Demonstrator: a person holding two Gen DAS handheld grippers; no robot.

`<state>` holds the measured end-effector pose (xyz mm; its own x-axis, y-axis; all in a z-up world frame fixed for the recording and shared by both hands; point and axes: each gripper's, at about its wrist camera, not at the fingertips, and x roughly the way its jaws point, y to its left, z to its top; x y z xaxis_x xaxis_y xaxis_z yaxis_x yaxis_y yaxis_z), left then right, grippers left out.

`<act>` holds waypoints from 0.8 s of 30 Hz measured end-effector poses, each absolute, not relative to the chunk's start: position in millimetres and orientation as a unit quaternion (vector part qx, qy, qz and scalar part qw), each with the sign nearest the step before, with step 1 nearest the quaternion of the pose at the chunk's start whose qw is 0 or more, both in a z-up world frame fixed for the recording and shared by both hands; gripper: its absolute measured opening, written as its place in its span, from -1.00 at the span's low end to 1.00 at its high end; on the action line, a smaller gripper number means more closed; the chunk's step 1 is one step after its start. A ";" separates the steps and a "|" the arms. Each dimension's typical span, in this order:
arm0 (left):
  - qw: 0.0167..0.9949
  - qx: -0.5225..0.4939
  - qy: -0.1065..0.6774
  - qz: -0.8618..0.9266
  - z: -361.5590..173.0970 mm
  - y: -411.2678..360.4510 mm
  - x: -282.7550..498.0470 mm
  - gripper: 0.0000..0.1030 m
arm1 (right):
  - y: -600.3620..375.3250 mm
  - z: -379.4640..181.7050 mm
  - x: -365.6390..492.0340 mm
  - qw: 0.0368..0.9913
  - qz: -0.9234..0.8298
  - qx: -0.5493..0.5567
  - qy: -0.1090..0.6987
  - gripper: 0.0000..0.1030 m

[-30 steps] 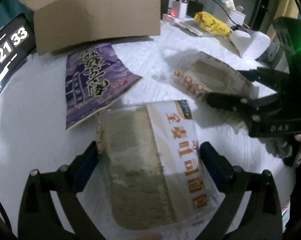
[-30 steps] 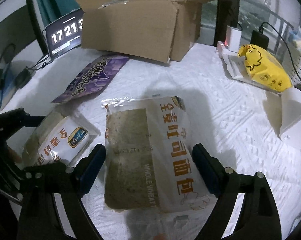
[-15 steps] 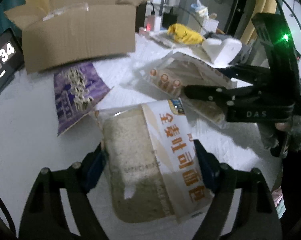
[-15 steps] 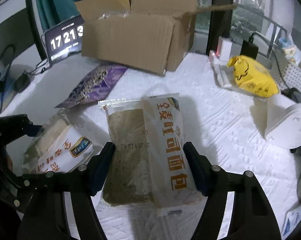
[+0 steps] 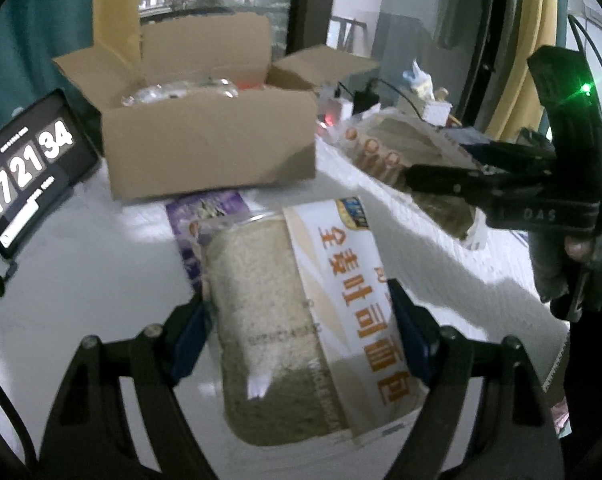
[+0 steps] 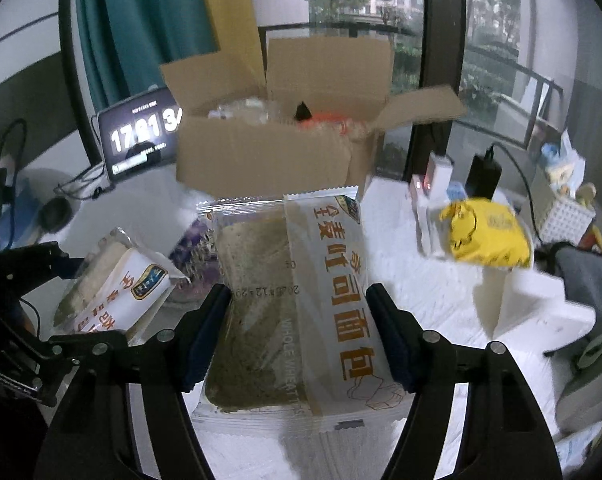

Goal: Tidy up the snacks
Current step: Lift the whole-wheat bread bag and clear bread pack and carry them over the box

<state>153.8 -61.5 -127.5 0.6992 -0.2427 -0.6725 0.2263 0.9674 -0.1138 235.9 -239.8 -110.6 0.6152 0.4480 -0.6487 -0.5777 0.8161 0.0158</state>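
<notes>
My left gripper point(image 5: 299, 326) is shut on a whole wheat bread packet point(image 5: 301, 312) and holds it above the white table. My right gripper point(image 6: 299, 324) is shut on a second bread packet point(image 6: 297, 300), also lifted. Each held packet shows in the other view: the right one point(image 5: 413, 164) at the right of the left wrist view, the left one point(image 6: 117, 284) at the left of the right wrist view. An open cardboard box point(image 5: 205, 136) with snacks inside stands ahead; it also shows in the right wrist view point(image 6: 277, 148). A purple snack bag point(image 5: 205, 216) lies flat before the box.
A tablet clock point(image 5: 25, 164) stands left of the box. A yellow snack bag point(image 6: 489, 236), chargers point(image 6: 481, 176), a white basket point(image 6: 565, 216) and a white foam block point(image 6: 529, 304) sit at the right. The table has a white cloth point(image 6: 413, 280).
Both grippers closed on their bread packets and lifted them off the table, tilting up toward the box, whose open top now shows.
</notes>
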 end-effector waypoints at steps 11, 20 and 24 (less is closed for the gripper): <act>0.945 -0.018 0.310 -0.103 -93.3 -9.3 166.6 0.59 | -212.7 -71.3 251.5 0.906 0.280 -0.101 0.301 0.42; 0.957 -0.013 0.275 -0.089 -70.5 14.5 188.6 0.59 | -189.5 -42.4 265.5 0.920 0.268 -0.096 0.268 0.42; 0.963 -0.008 0.256 -0.084 -56.1 23.6 201.5 0.59 | -180.8 -31.7 276.1 0.925 0.263 -0.093 0.258 0.42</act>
